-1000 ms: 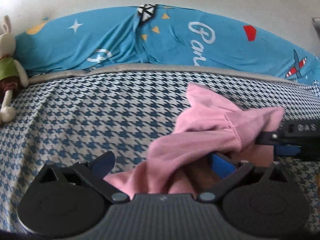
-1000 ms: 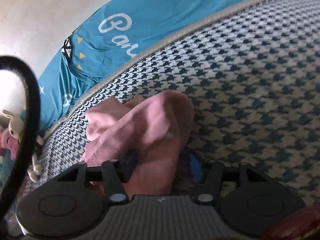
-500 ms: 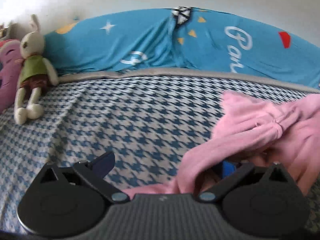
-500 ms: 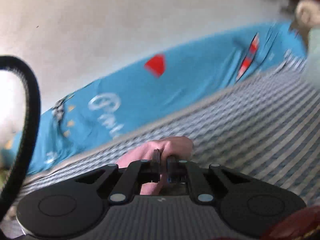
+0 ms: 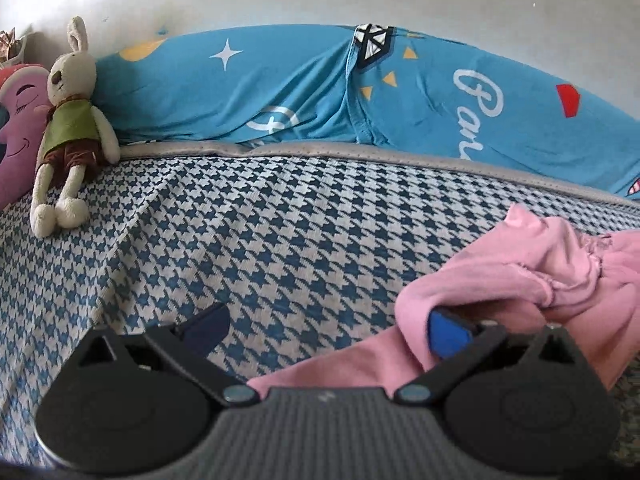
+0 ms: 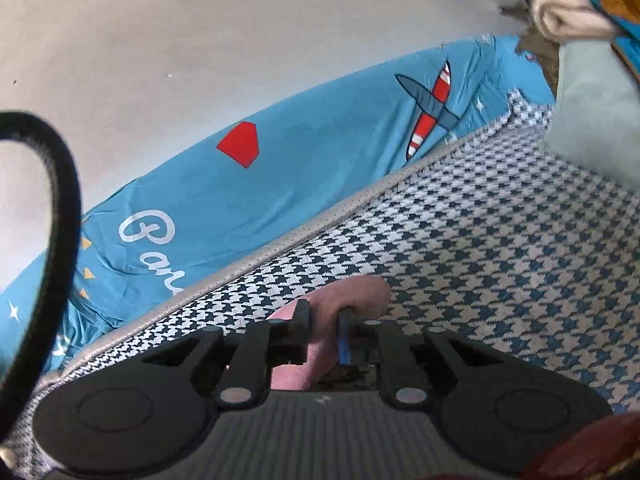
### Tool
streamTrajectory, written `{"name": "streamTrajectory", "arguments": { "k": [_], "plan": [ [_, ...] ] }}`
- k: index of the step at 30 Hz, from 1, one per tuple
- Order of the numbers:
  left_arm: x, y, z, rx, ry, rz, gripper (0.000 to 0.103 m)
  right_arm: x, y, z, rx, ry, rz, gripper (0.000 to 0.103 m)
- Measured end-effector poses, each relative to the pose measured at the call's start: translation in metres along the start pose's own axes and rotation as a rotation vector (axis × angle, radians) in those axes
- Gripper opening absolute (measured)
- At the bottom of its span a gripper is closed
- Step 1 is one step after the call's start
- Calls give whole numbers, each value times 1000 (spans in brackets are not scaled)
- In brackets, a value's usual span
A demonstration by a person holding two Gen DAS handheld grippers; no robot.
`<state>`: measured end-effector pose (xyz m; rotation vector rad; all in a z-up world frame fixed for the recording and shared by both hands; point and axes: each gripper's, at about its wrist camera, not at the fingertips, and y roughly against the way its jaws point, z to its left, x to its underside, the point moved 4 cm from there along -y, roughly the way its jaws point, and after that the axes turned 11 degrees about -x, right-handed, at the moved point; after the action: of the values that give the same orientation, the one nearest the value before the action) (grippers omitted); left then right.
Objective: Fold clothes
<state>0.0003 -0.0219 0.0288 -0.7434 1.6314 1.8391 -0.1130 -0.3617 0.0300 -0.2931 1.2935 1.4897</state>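
A crumpled pink garment [image 5: 532, 276] lies on the houndstooth bed cover [image 5: 260, 248] at the right of the left wrist view. My left gripper [image 5: 328, 326] is open; the cloth drapes over its right fingertip [image 5: 448, 332], while its left fingertip [image 5: 208, 322] hovers over bare cover. In the right wrist view my right gripper [image 6: 323, 330] is shut on a fold of the pink garment [image 6: 352, 296], which bulges out past the fingertips. Most of the garment is hidden behind that gripper.
A blue printed sheet [image 5: 320, 96] runs along the wall behind the bed. A plush rabbit [image 5: 68, 128] and a pink cushion [image 5: 16, 120] sit at the far left. A pale green pillow [image 6: 596, 112] lies at the far right. A black cable [image 6: 52, 248] loops at the left.
My right gripper closed on the pink garment and swung up toward the wall. The left gripper stayed open and moved left, so the garment now sits at its right side.
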Motion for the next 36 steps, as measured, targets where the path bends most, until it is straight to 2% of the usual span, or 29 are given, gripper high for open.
{"name": "streamTrajectory", "arguments": {
  "k": [9, 11, 14, 15, 17, 21, 23, 25, 27, 29, 34, 36],
  "plan": [
    [0, -4, 10, -79, -17, -8, 103, 12, -13, -7, 69, 81, 200, 28],
    [0, -7, 14, -97, -11, -1, 103, 12, -7, -16, 90, 46, 192, 28],
    [0, -11, 20, -120, 8, 12, 103, 6, 8, -26, 112, 2, 130, 29],
    [1, -11, 21, -121, 13, 14, 103, 4, 13, -25, 85, -13, 103, 29],
    [1, -12, 23, -120, 19, 19, 103, 3, 15, -19, -30, -40, 93, 29],
    [3, -11, 20, -121, 0, 15, 103, 15, -1, -1, -245, -108, 205, 29],
    [4, -10, 21, -117, -3, 13, 103, 21, -10, 11, -307, -127, 250, 29],
    [5, -10, 22, -103, -1, 15, 103, 26, -16, 22, -338, -114, 270, 31],
    [5, -9, 22, -89, -5, 15, 103, 28, -21, 33, -359, -103, 278, 45],
    [6, -8, 21, -74, -14, 13, 103, 31, -26, 41, -373, -108, 280, 50],
    [6, 0, 16, -17, -53, 1, 103, 40, -42, 59, -385, -143, 320, 51],
    [7, 4, 13, 5, -69, -8, 103, 44, -46, 68, -376, -110, 320, 51]
  ]
}}
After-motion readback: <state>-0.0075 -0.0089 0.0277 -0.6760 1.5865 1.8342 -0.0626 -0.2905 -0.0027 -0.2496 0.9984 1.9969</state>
